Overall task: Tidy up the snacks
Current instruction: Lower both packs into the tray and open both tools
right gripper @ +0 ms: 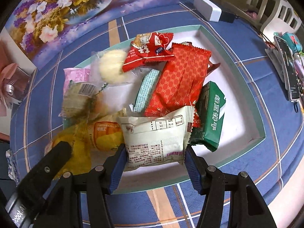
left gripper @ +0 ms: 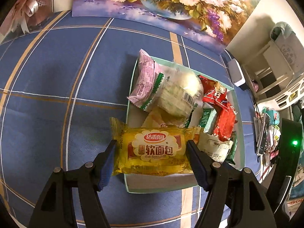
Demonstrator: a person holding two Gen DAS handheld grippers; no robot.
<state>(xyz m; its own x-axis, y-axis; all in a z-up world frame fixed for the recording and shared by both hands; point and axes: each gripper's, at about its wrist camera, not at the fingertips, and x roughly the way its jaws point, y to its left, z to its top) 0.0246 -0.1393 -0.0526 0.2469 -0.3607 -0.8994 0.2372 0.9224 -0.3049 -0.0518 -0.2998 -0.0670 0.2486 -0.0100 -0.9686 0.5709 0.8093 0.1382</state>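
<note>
My left gripper [left gripper: 152,148] is shut on a yellow soft-bread packet [left gripper: 153,150] and holds it over the near left corner of a shallow white tray with a teal rim [left gripper: 131,188]. My right gripper [right gripper: 154,153] is shut on a white snack packet [right gripper: 155,138] over the tray's near edge [right gripper: 152,186]. The tray holds several snacks: a pink packet [left gripper: 144,76], a clear-wrapped bun [right gripper: 112,66], red packets [right gripper: 180,77] and a green packet [right gripper: 210,115]. The yellow packet also shows in the right wrist view [right gripper: 76,148], with the left gripper's finger [right gripper: 55,159] on it.
The tray lies on a blue plaid cloth [left gripper: 57,95]. A flower painting [left gripper: 161,5] stands behind it. A white box [right gripper: 207,7] lies at the back right. A phone on a stand [right gripper: 288,70] and clutter sit to the right.
</note>
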